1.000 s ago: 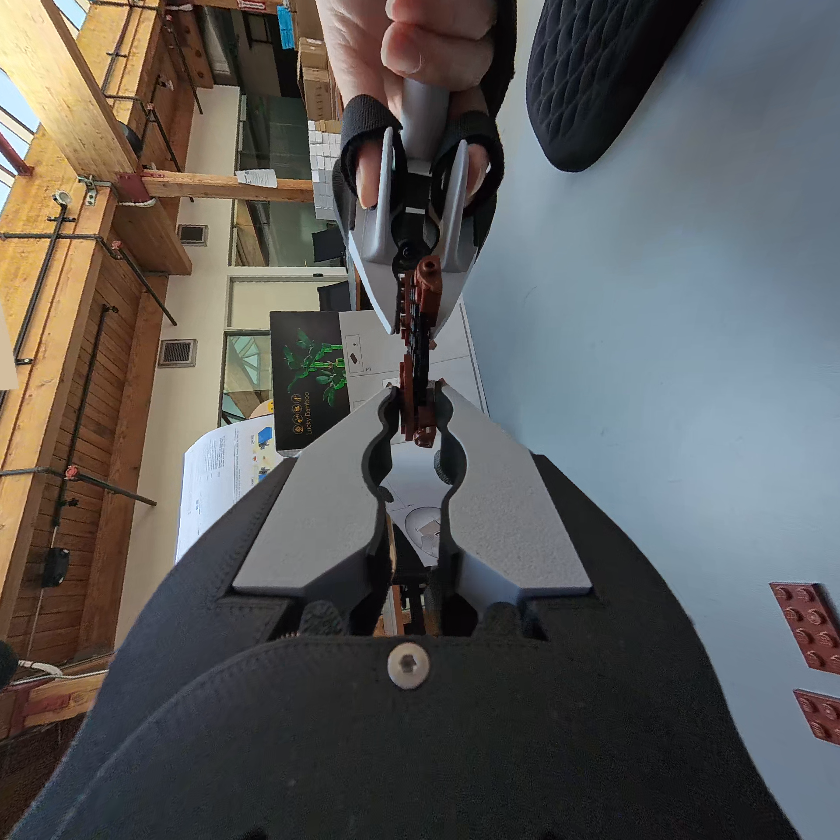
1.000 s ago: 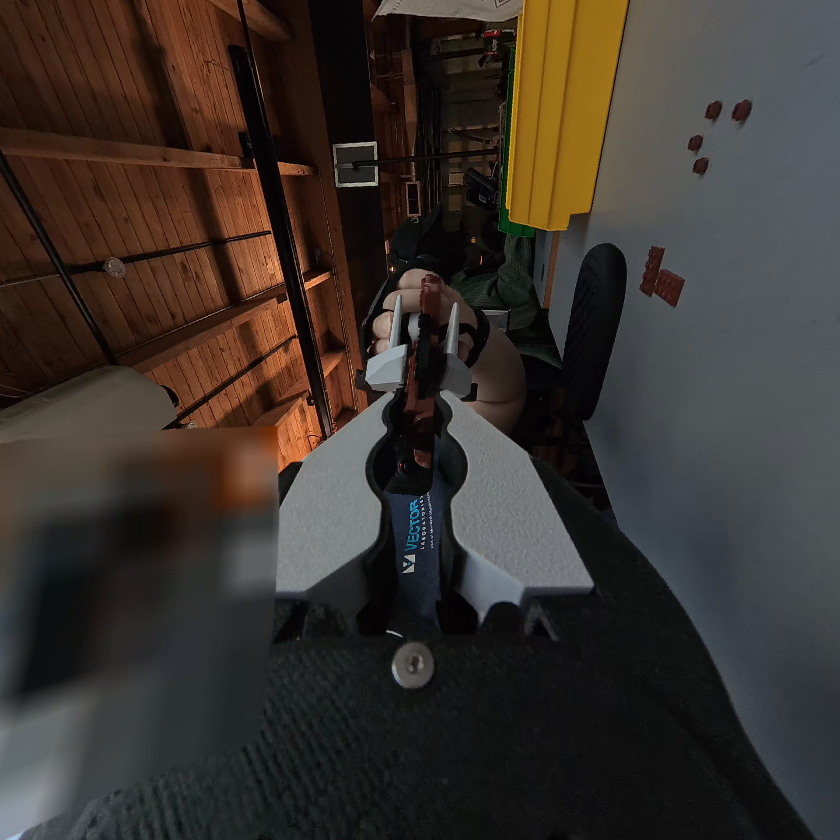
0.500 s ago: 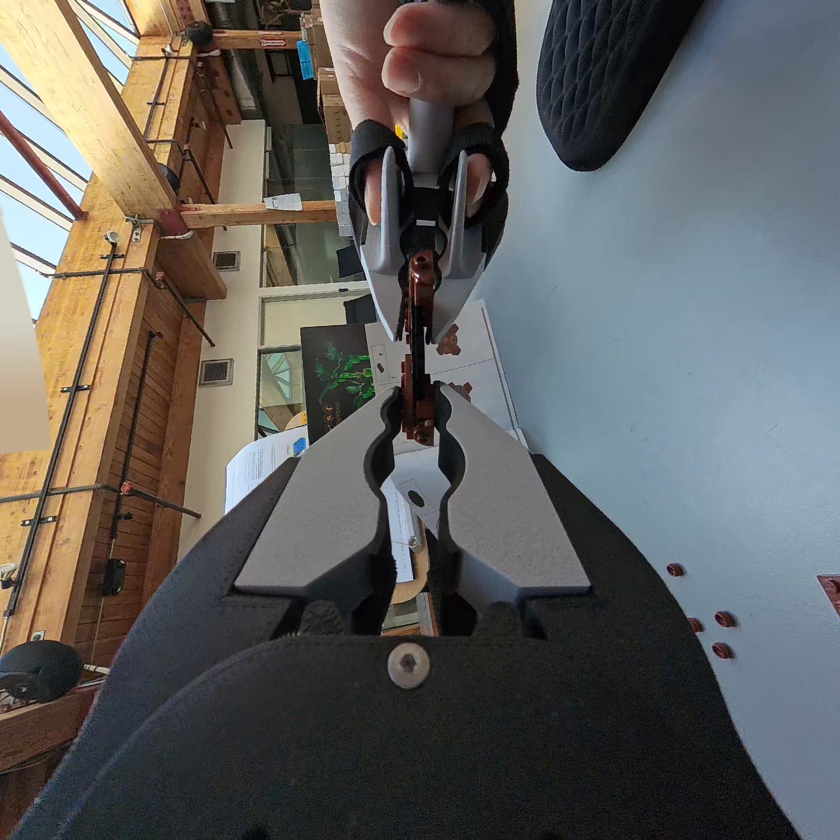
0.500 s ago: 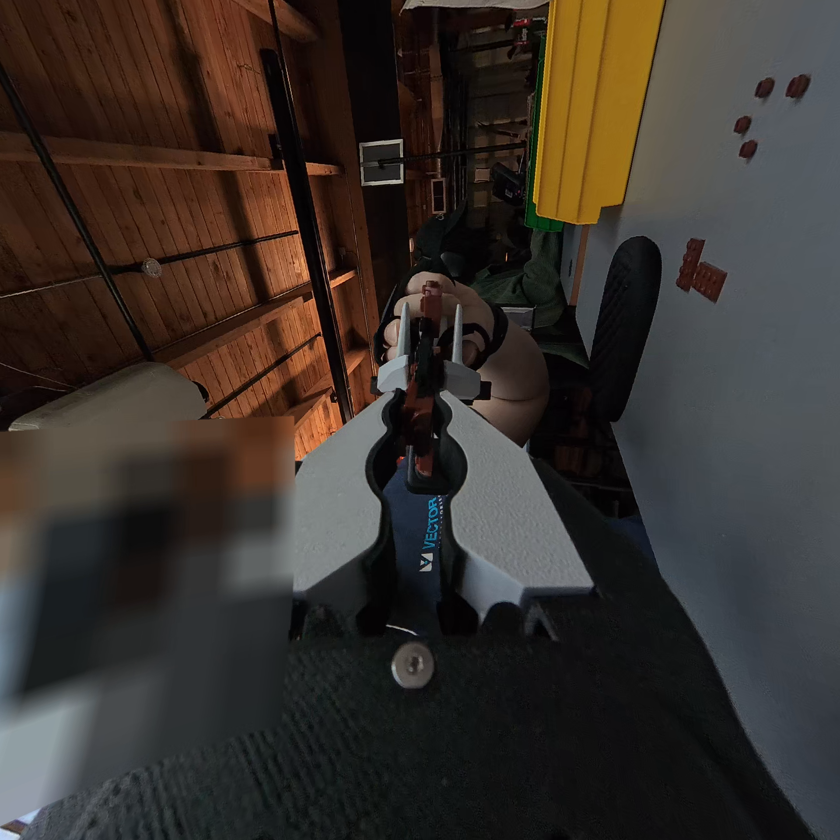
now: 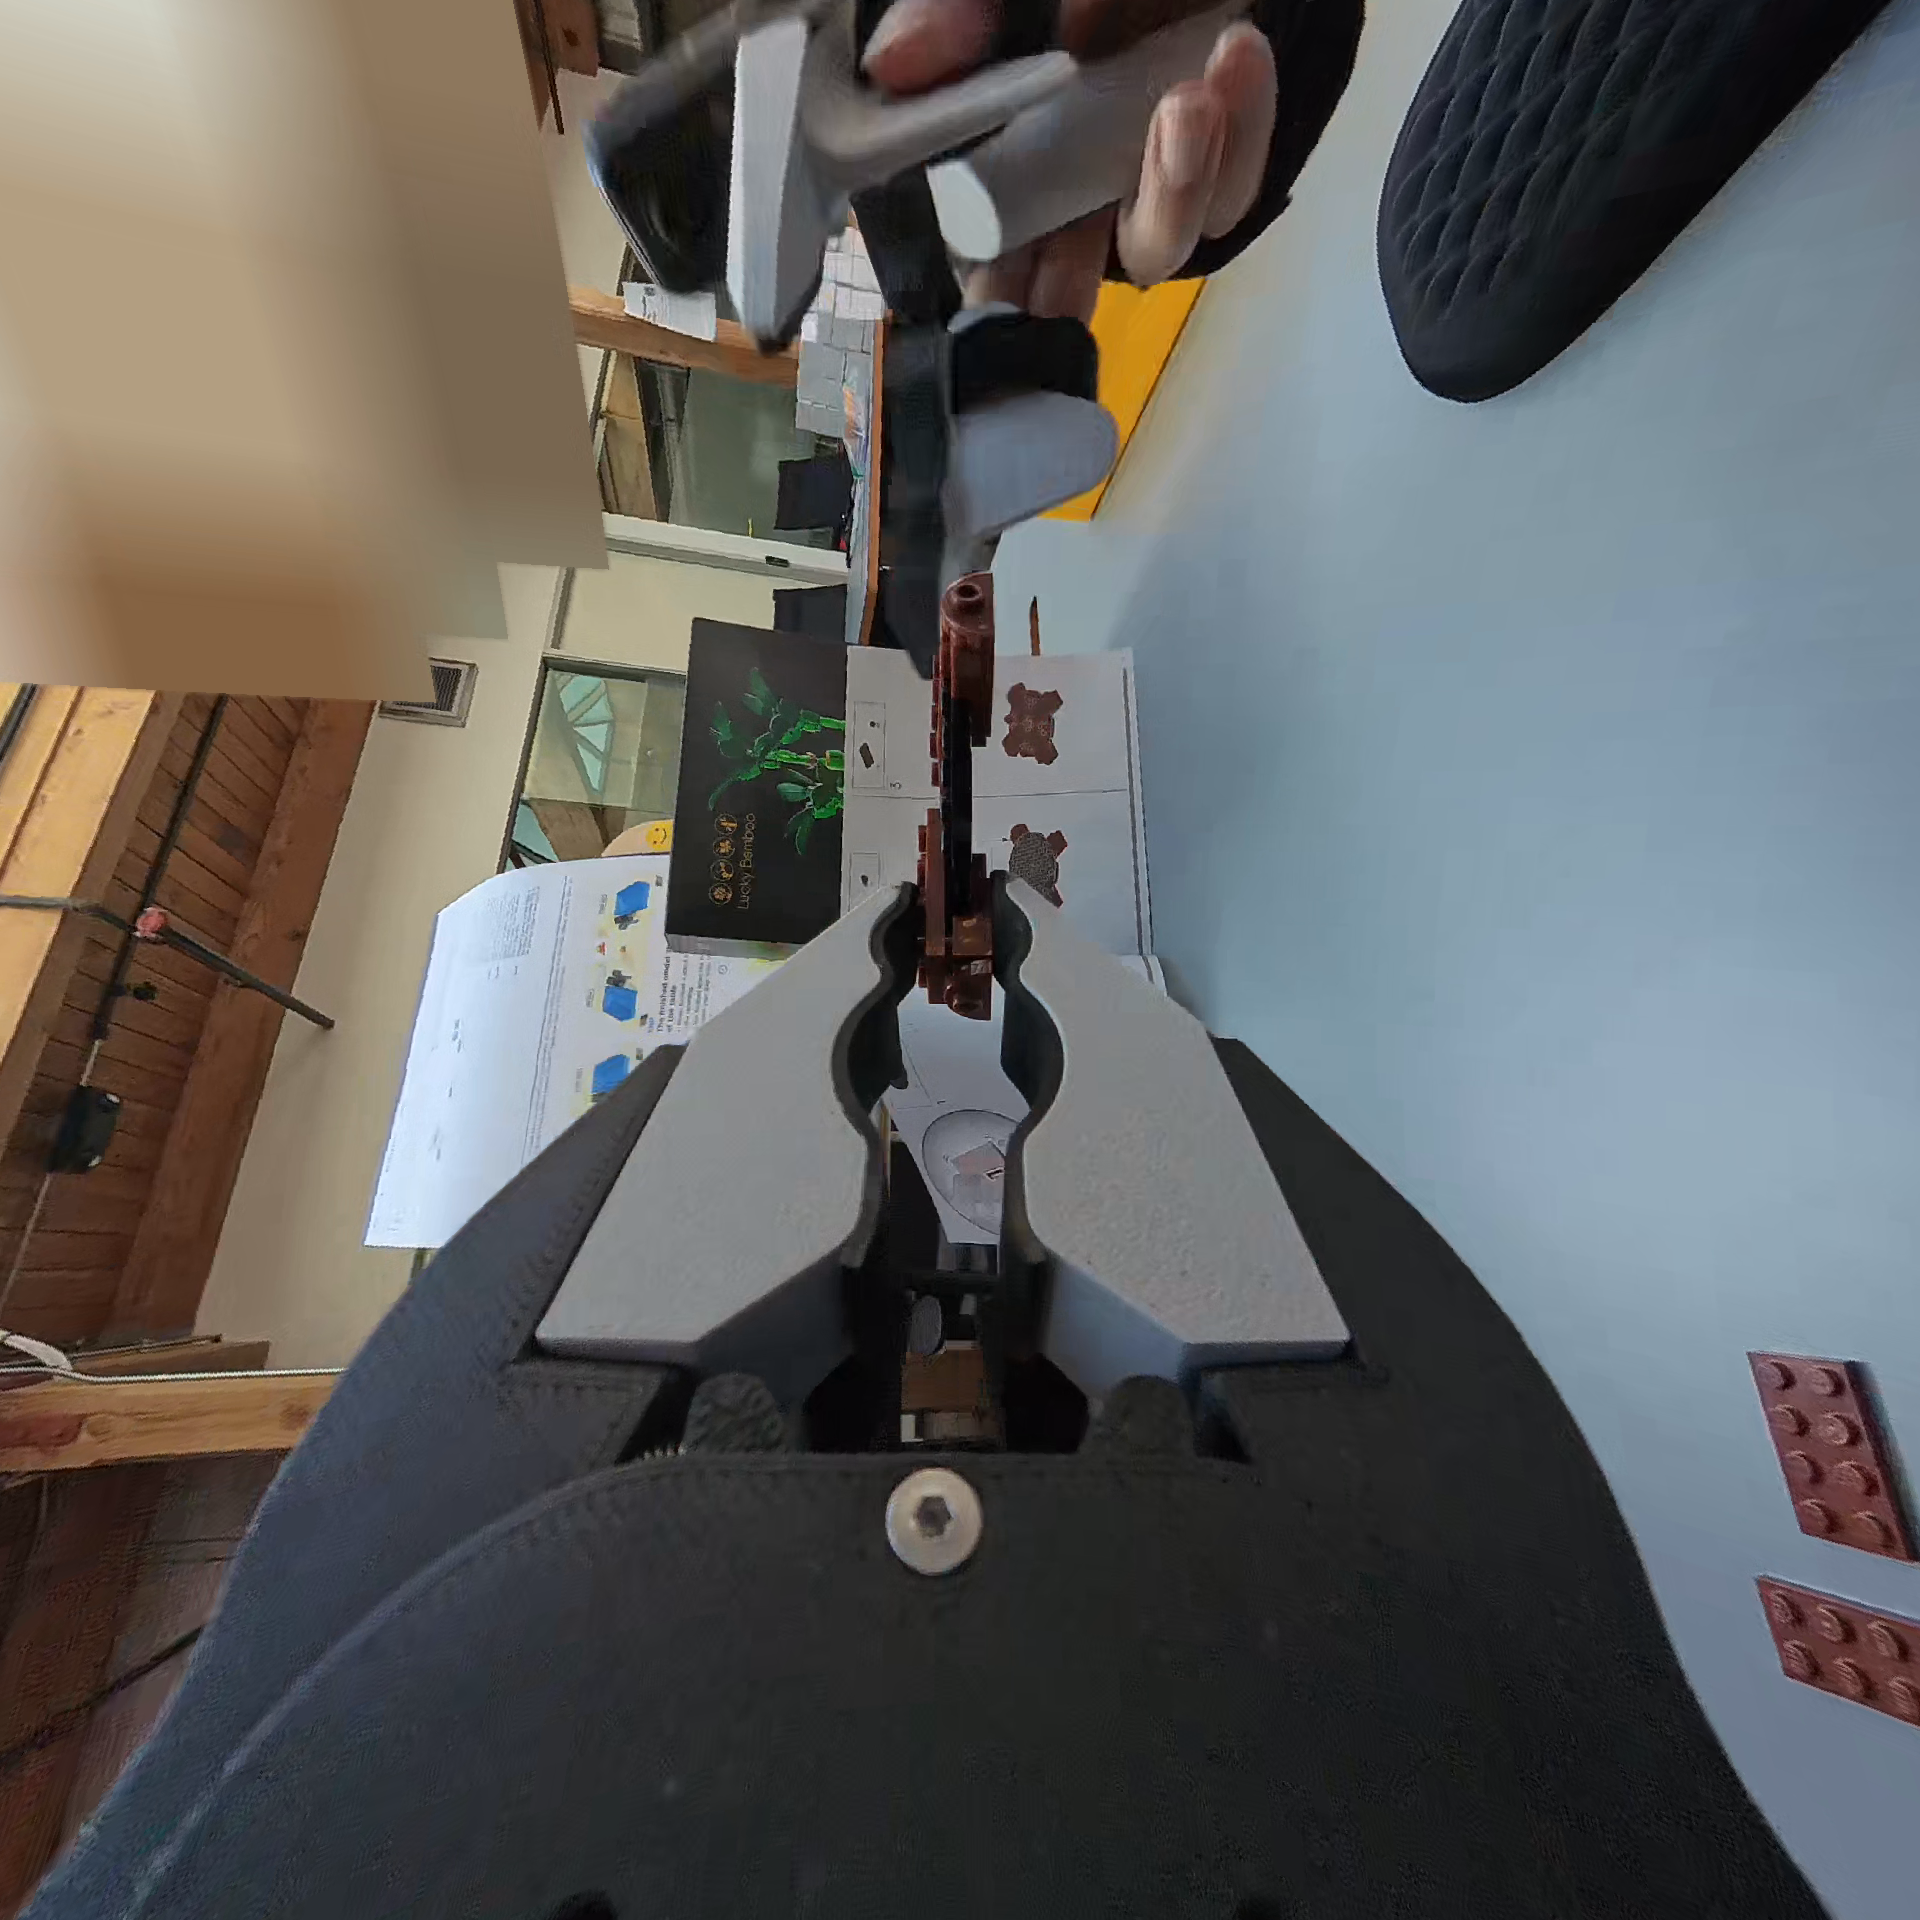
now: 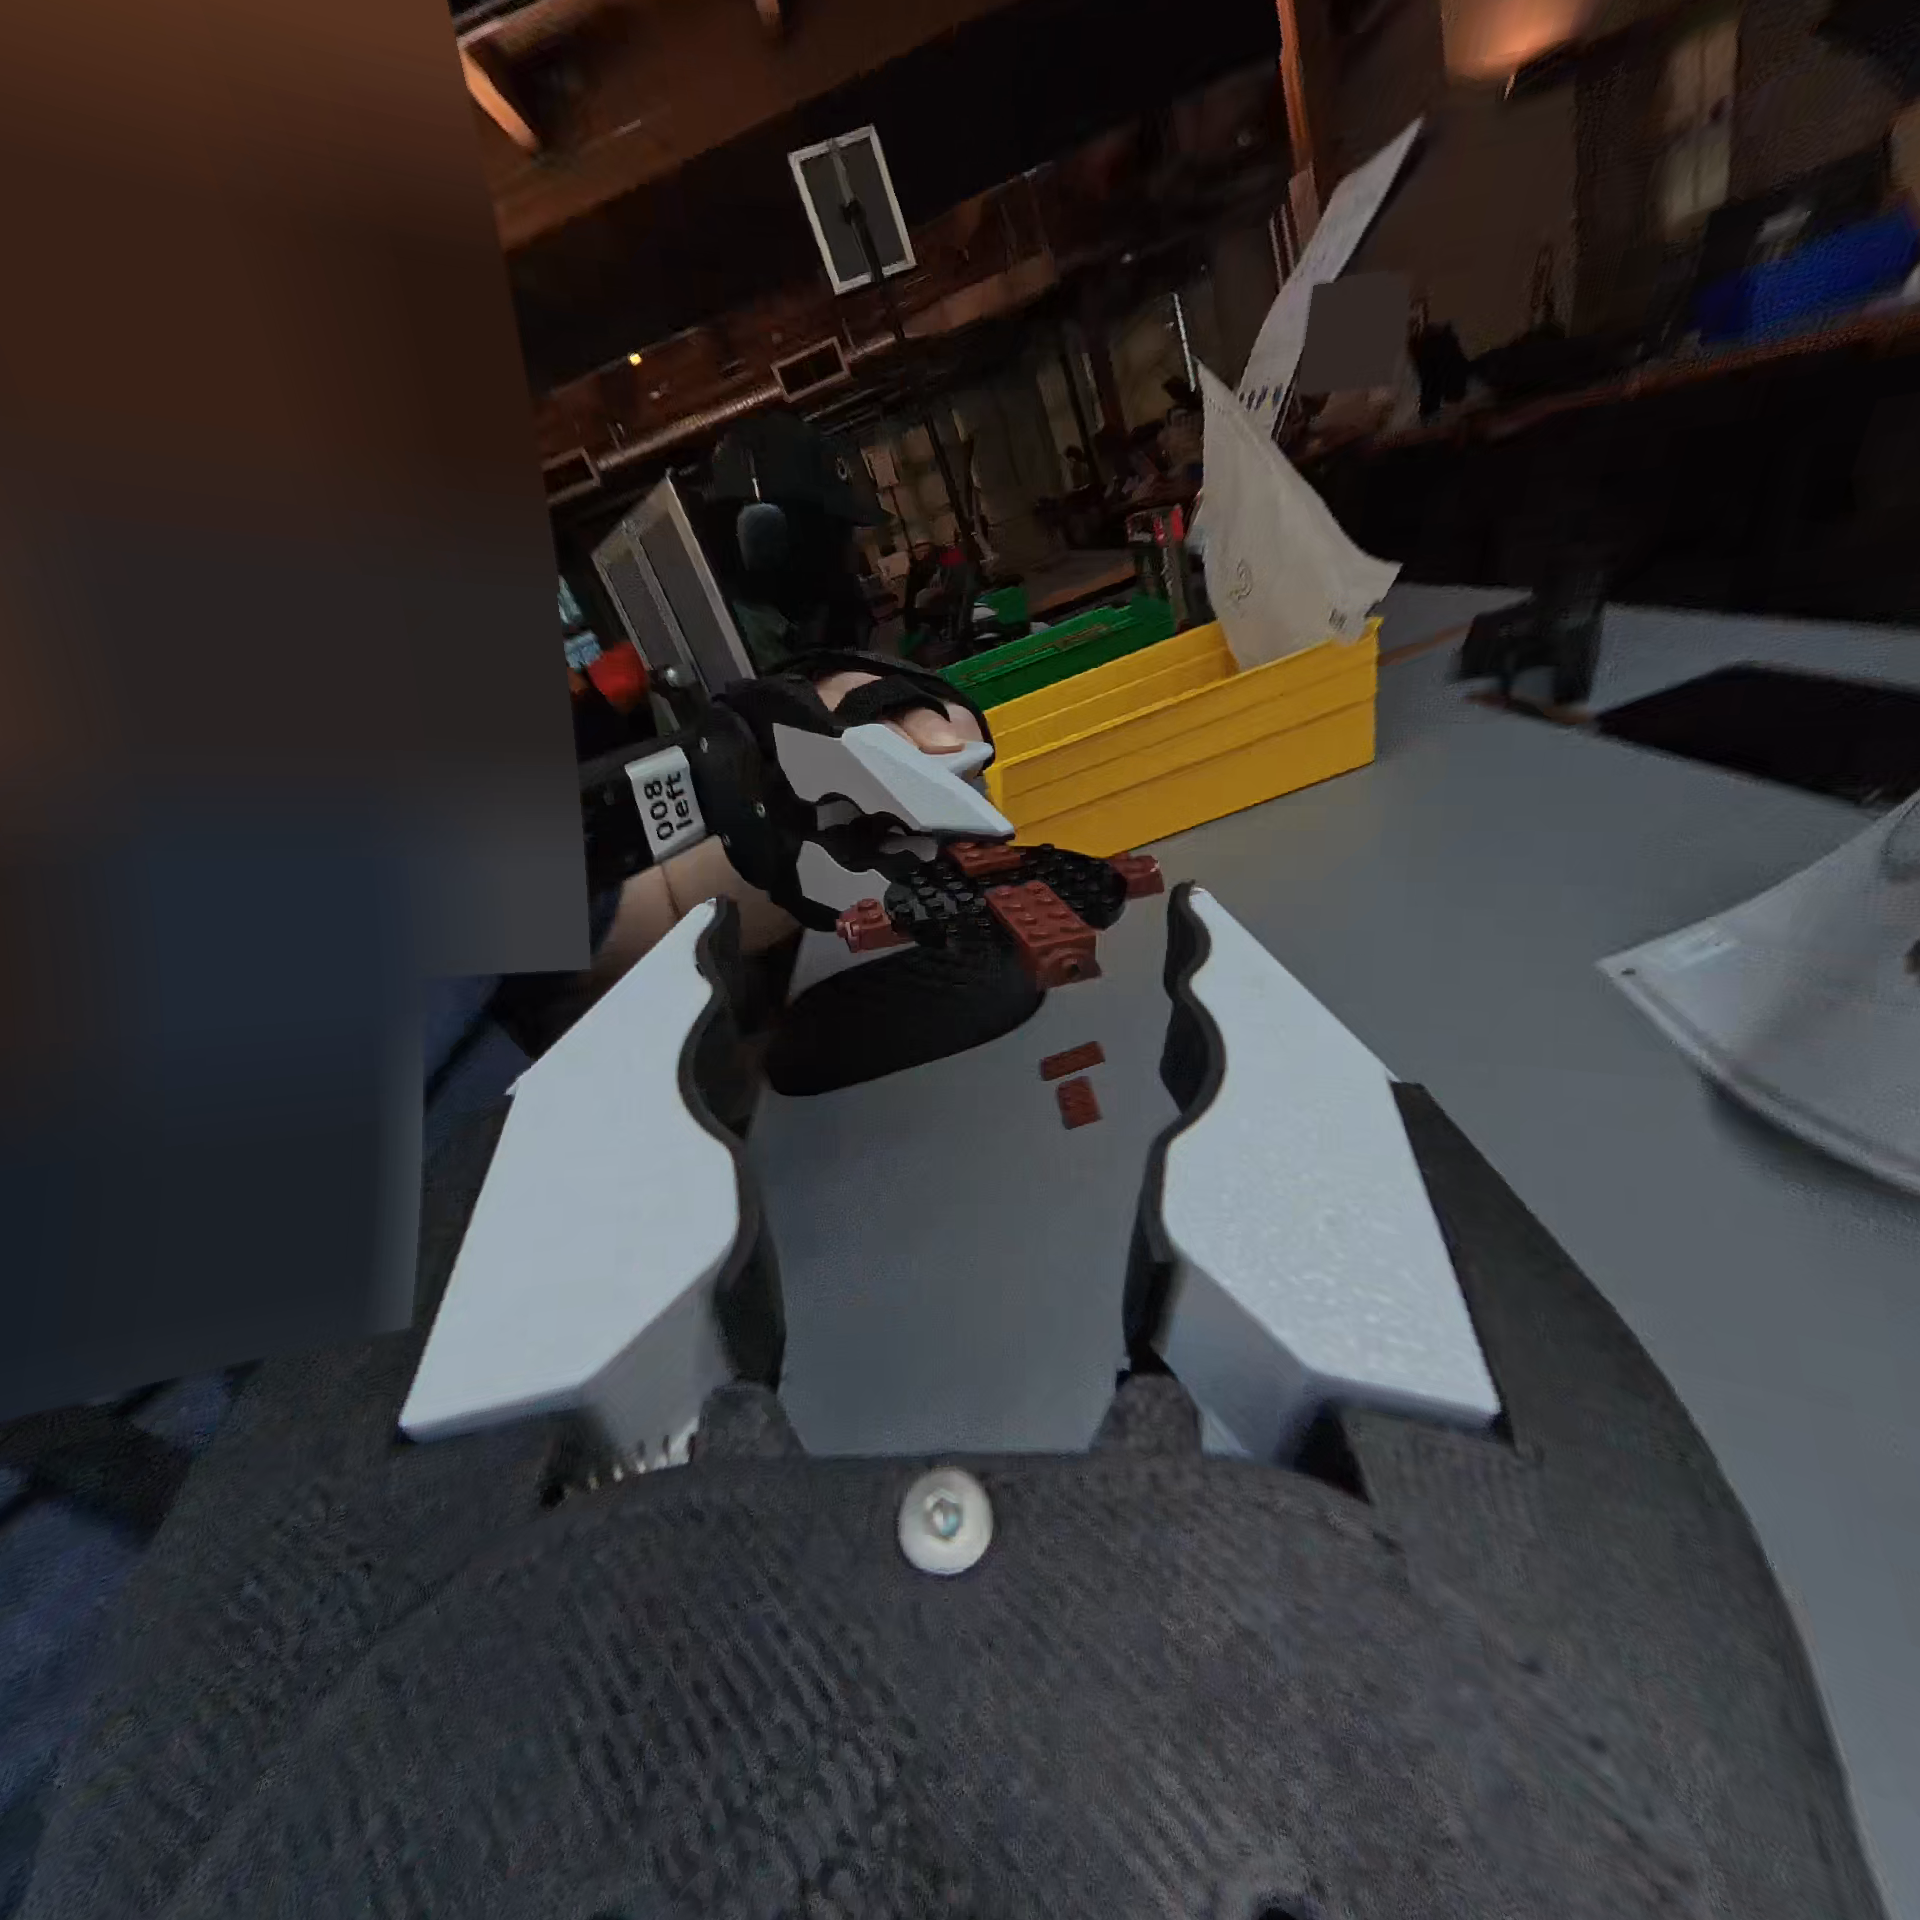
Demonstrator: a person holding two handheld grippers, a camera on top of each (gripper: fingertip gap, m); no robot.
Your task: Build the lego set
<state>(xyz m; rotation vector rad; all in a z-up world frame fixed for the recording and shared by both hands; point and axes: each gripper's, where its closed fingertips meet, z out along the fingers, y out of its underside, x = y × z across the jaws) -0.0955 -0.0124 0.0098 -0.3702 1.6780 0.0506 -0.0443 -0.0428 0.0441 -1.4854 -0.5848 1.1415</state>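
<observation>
My left gripper [image 5: 951, 906] is shut on one end of the lego assembly [image 5: 958, 790], a black plate with brown bricks, and holds it edge-on above the table. In the right wrist view the same assembly [image 6: 1023, 902] lies flat in the left gripper [image 6: 935, 862], just beyond my right gripper [image 6: 951, 925]. The right gripper is open and empty, with its fingers apart on either side of the view. It shows blurred at the top of the left wrist view [image 5: 894, 416], clear of the assembly.
Two loose brown plates [image 6: 1075, 1081] lie on the grey table [image 6: 1455, 935], also seen in the left wrist view [image 5: 1829, 1455]. Around them are a black pad [image 6: 894, 1023], a yellow bin [image 6: 1174, 732], a white bag [image 6: 1766, 997], and the instruction booklet [image 5: 1081, 748] and set box [image 5: 758, 779]. Spacing between my two grippers at the tips: around 8 centimeters.
My right gripper has let go of the assembly, opened, and drawn back and swung away. The left gripper keeps hold of the assembly.
</observation>
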